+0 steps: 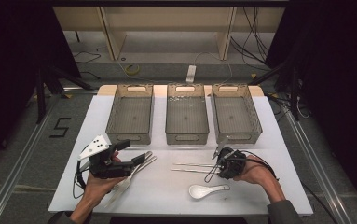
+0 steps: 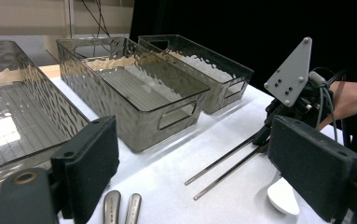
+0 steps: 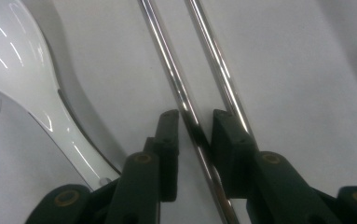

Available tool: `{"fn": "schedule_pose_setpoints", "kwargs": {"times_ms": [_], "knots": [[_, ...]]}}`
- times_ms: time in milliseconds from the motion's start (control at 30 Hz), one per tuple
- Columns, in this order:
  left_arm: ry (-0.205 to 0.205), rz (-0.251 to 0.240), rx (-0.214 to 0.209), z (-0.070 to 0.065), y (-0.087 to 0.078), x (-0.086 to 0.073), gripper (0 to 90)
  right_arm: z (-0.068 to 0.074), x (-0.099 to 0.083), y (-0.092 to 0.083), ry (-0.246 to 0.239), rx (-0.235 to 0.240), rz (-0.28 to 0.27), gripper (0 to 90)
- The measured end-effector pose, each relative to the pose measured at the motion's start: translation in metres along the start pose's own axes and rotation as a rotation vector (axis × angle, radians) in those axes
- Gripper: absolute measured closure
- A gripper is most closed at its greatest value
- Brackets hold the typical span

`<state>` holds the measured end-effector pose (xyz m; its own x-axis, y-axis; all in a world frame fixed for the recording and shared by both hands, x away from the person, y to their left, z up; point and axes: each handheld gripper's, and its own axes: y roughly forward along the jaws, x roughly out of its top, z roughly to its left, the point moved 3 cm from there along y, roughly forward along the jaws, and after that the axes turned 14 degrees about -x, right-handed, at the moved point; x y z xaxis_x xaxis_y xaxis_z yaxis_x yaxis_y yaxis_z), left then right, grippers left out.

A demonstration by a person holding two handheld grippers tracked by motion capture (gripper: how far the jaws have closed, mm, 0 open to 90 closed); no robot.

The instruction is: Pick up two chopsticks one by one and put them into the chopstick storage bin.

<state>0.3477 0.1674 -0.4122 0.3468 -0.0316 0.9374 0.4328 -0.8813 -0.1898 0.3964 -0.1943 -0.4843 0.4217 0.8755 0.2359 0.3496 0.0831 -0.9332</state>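
A white table [image 1: 269, 140] was seen from the high view, with three clear bins [image 1: 187, 114] set side by side along its far half. Nearer the person, cutlery was laid out: forks [image 1: 141, 164] at the left, a pair of metal chopsticks [image 1: 192, 167] in the middle, and a white spoon [image 1: 204, 190] just below them.

The left gripper [image 1: 134, 154] was held above the fork handles, its jaws spread wide with nothing between them (the left gripper view showed the pads well apart).

The right gripper [image 1: 215, 167] was lowered onto the near ends of the chopsticks. In the right gripper view its jaws were narrowed around one chopstick [image 3: 185, 107], a slim gap being left on each side, so that no firm clamp could be made out; the second chopstick [image 3: 220, 70] lay just outside one pad. The spoon lay just beside them, apart.
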Motion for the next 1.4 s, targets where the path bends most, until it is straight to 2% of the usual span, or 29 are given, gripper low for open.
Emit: {"fn": "schedule_pose_setpoints", "kwargs": {"times_ms": [200,267,467,567,600,733,967,1100,1167,1200,1300,1400], "knots": [[0.003,-0.004,0.002,0.000,0.000,0.000,15.6,0.003,0.003,0.000,-0.017,-0.005,0.017,76.5],[0.002,-0.005,0.002,0.000,0.000,0.001,15.6,0.004,0.004,0.000,-0.048,-0.012,0.027,77.6],[0.006,0.001,0.002,0.000,0.000,0.000,15.6,0.008,0.006,-0.001,-0.095,-0.019,0.044,81.7],[0.006,-0.002,0.004,0.000,0.000,0.001,15.6,0.010,0.007,-0.001,-0.104,-0.020,0.043,83.0],[0.007,0.001,0.003,0.000,0.000,0.001,15.7,0.009,0.007,-0.001,-0.127,-0.016,0.043,83.5],[0.007,0.001,0.002,0.000,0.000,0.000,15.7,0.010,0.008,-0.002,-0.158,-0.020,0.050,85.1],[0.006,-0.001,0.001,0.000,-0.001,0.001,15.9,0.010,0.008,-0.003,-0.157,-0.016,0.045,85.5],[0.005,0.008,-0.007,0.000,0.000,0.000,15.9,0.010,0.010,-0.007,-0.150,-0.018,0.021,85.7],[0.008,0.011,-0.010,0.000,0.000,0.000,16.0,0.011,0.011,-0.010,-0.118,-0.019,0.004,85.8],[0.006,0.010,-0.012,0.000,0.001,0.000,16.1,0.010,0.012,-0.012,-0.142,-0.012,0.007,85.8],[0.007,0.017,-0.015,0.000,0.002,0.000,16.1,0.012,0.014,-0.017,-0.139,-0.021,-0.013,85.8],[-0.002,0.033,-0.032,0.000,0.004,-0.001,16.2,0.013,0.018,-0.023,-0.115,-0.027,-0.043,85.9]]}}
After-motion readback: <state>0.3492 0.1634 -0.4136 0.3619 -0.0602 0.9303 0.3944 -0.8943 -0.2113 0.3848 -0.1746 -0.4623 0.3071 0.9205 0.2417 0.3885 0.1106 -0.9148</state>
